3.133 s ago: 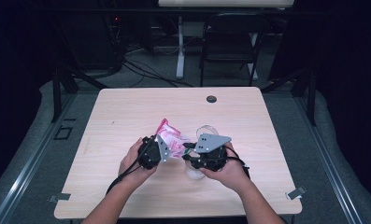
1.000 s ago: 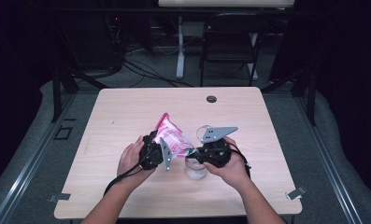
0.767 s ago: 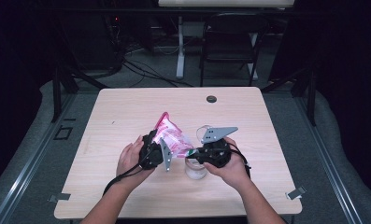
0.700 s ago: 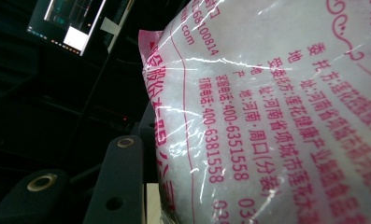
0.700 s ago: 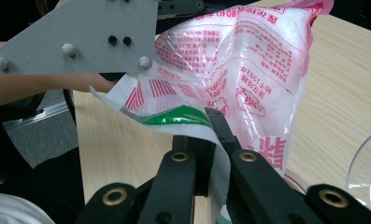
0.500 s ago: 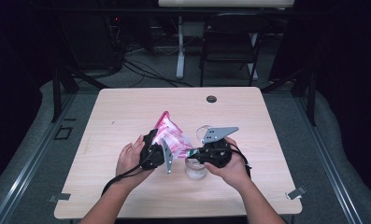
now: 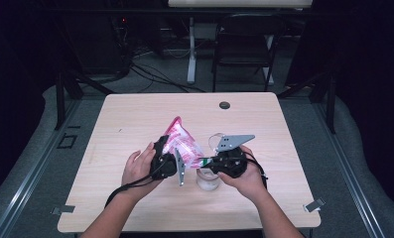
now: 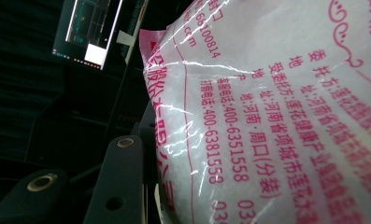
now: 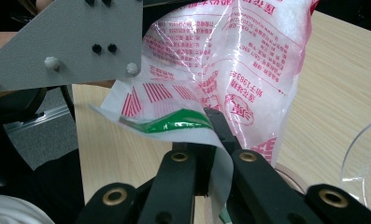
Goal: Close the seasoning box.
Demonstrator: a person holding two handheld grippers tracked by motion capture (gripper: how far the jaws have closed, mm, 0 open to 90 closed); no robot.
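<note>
Bag (image 7: pixel 183 145) of white grains, clear plastic with pink print, hangs tilted above the middle of the desk (image 7: pixel 135 119), held between the two grippers. Its wide body is clamped in the left gripper (image 7: pixel 170 161) (the close view from that gripper shows the plastic pressed against one black jaw), while the right gripper (image 7: pixel 215 162) is fully closed, pinching the bag's lower corner with its green strip. A clear container (image 7: pixel 207 179) sits on the desk just below the pinched corner.
</note>
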